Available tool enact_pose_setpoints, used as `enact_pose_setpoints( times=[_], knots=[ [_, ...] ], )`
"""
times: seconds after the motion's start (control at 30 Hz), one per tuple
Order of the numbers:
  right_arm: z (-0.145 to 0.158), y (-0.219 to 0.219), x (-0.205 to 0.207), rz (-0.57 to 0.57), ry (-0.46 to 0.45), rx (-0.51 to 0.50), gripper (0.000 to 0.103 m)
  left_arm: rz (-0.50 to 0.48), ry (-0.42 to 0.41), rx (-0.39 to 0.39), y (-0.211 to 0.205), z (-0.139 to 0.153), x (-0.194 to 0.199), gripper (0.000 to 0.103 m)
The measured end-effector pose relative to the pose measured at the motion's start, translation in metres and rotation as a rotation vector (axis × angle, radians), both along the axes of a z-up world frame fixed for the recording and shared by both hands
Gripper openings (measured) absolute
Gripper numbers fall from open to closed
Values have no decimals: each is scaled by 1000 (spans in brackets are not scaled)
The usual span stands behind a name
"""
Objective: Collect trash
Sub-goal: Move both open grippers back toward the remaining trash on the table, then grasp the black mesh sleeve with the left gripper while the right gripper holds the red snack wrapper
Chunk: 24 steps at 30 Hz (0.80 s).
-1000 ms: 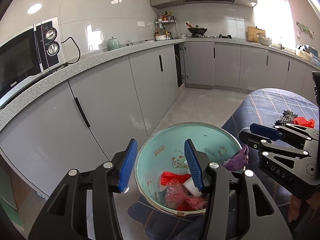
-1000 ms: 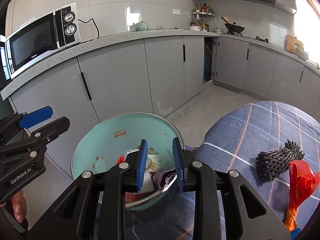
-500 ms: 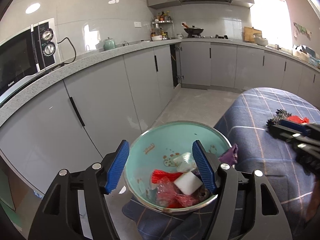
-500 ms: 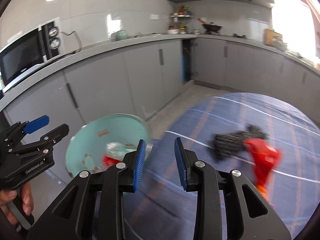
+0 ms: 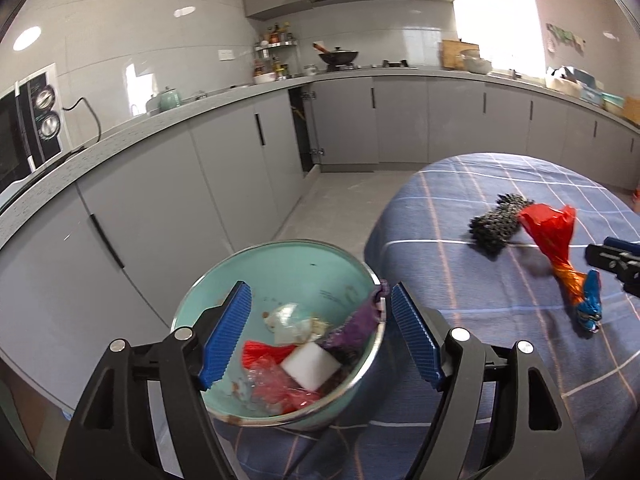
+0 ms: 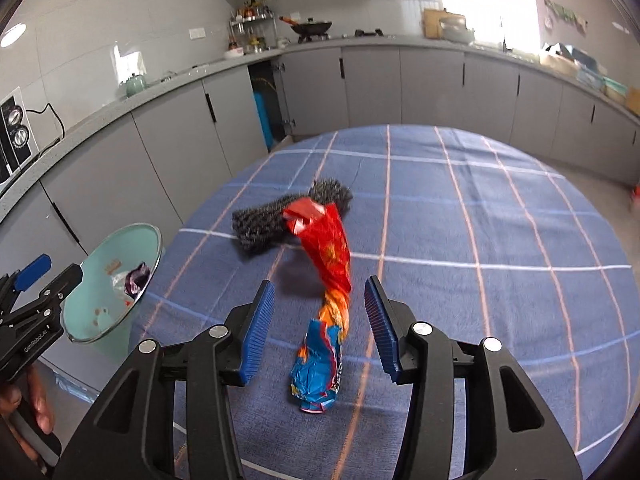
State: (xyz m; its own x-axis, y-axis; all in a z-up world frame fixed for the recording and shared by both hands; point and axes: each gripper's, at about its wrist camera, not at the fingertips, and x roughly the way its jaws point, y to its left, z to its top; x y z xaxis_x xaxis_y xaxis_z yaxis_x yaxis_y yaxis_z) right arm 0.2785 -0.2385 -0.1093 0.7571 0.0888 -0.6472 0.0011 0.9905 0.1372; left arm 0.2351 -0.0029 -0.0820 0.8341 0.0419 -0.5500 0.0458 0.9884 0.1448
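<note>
A teal bowl stands at the table's left edge with trash in it: a white block, red wrappers and a purple wrapper draped over its right rim. My left gripper is open and still opening, with that rim between the jaws but untouched. On the blue checked cloth lies a twisted red, orange and blue wrapper, and the same wrapper shows in the left wrist view. My right gripper hovers over it, jaws opening, pads clear of it.
A dark knobbly scrubber lies against the wrapper's far end. The round table stretches right and far. Grey cabinets and a counter with a microwave run along the left, with floor between. A hand holds the left gripper.
My right gripper has swung right, from over the bowl to above the red wrapper, and its jaws have widened. The purple wrapper now lies in the bowl. My left gripper's jaws have spread.
</note>
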Motion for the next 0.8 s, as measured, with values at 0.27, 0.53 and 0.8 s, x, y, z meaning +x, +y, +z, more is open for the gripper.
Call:
enact_pose_setpoints(
  times=[0.27,0.53,0.8],
  knots=[
    [-24,5,13,5,131,2,45,-31,-4,7,-13,1,4,73],
    [-22,-5,-2,25,134,-11,19,-86,-18,23,-38,9,11,73],
    [-10,-56,-7,-99,76,-22,19,-201,-13,44,-96,10,34,73]
  ],
)
